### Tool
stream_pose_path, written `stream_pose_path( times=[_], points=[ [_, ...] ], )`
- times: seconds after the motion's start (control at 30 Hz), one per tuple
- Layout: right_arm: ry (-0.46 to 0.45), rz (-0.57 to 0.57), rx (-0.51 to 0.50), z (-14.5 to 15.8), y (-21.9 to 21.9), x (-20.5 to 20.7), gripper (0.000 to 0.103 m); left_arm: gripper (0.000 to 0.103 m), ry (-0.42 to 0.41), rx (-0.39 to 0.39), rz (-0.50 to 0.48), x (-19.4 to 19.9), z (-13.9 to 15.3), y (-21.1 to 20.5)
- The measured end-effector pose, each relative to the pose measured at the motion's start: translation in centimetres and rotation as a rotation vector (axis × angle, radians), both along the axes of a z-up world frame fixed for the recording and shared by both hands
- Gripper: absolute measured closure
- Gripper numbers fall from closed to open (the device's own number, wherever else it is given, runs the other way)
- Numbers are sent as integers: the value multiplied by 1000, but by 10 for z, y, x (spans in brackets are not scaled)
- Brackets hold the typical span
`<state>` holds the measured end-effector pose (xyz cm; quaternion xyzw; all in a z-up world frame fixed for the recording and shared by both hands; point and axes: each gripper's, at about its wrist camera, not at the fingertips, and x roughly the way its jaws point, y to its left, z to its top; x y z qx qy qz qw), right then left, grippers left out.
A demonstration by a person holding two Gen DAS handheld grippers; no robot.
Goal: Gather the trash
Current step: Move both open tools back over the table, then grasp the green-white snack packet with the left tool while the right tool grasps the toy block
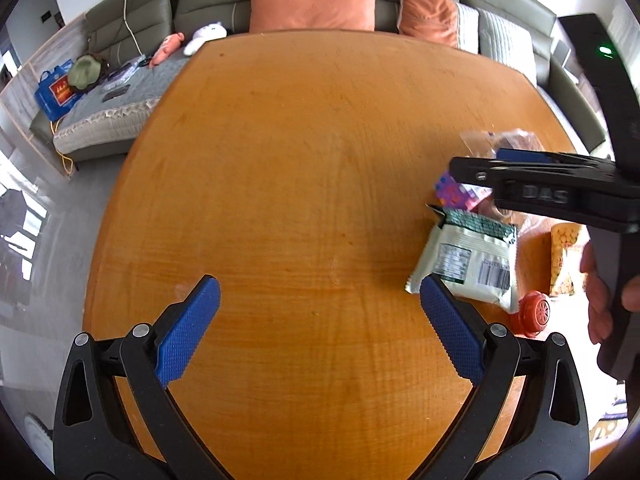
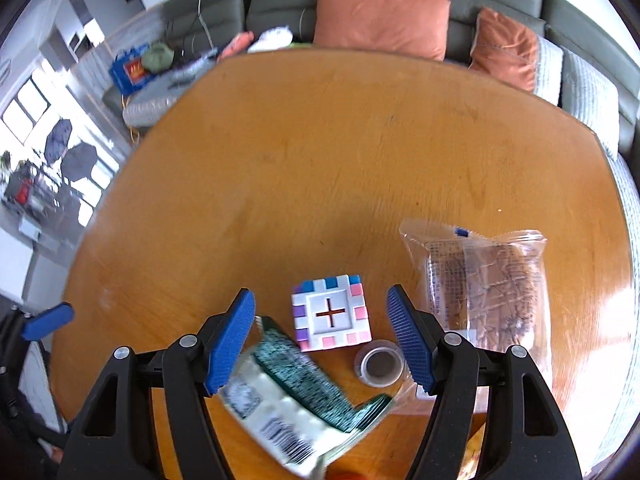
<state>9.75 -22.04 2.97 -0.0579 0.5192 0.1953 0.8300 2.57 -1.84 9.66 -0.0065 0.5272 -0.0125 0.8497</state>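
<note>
Wooden worktop (image 1: 304, 168), rounded at the edges, wide and bare across its left and far stretches, with a grey sofa (image 1: 224, 4) and orange cushions (image 1: 312, 4) just beyond the far rim. Left tool (image 1: 320, 308) low over the near bare wood, blue pads (image 1: 192, 320) spread wide apart, gripping nothing. Trash gathered near the right edge: a white and green snack packet (image 1: 468, 256), torn open at the top, barcode side up, lying flat just beside the left tool's right pad; a clear plastic wrapper (image 2: 488, 284), crinkled, with brown contents, further right. Right tool (image 2: 320, 328) above the cluster, pads apart, nothing clamped; directly between them a white cube (image 2: 332, 312) with pink, purple and blue squares and a cross-shaped slot. Small roll of clear tape (image 2: 380, 362) near the cube, close to the right pad. Red round cap (image 1: 532, 312) by the packet's near corner, and a yellow patterned packet (image 1: 564, 256) further toward the rim. Packet blurred in the right wrist view, partly under the tool's left pad.
</note>
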Motion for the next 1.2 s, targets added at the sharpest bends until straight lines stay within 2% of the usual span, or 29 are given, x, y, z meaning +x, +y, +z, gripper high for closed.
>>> stream_pose_path(
  times=[0.07,0.13,0.2,0.27,0.43,0.6,0.73,0.9,1.1,1.17,1.2],
  points=[
    [10,17,-35,-8,2,1,33,6,11,2,12,-1,-3,-7],
    [20,31,-65,-15,7,3,39,6,27,-5,34,-1,-6,-13],
    [43,36,-79,-21,7,8,61,6,43,-13,47,-1,-9,-19],
    [26,35,-50,-19,2,8,62,6,56,-13,53,0,-10,-23],
    [-71,-4,43,15,-23,-5,62,6,56,-11,40,1,-8,-40],
    [-111,-67,99,45,-58,-22,62,6,58,-9,-106,7,-9,-72],
    [-136,-128,123,62,-81,-34,62,6,61,5,-180,15,-15,-99],
    [-138,-202,126,65,-109,-36,62,6,81,45,-241,35,-28,-126],
    [-127,-248,136,63,-122,-39,62,6,108,43,-289,47,-47,-142],
    [-126,-249,137,63,-121,-39,62,10,99,70,-297,46,-52,-147],
    [-128,-249,139,63,-121,-39,62,17,86,92,-299,45,-54,-148]
  ],
)
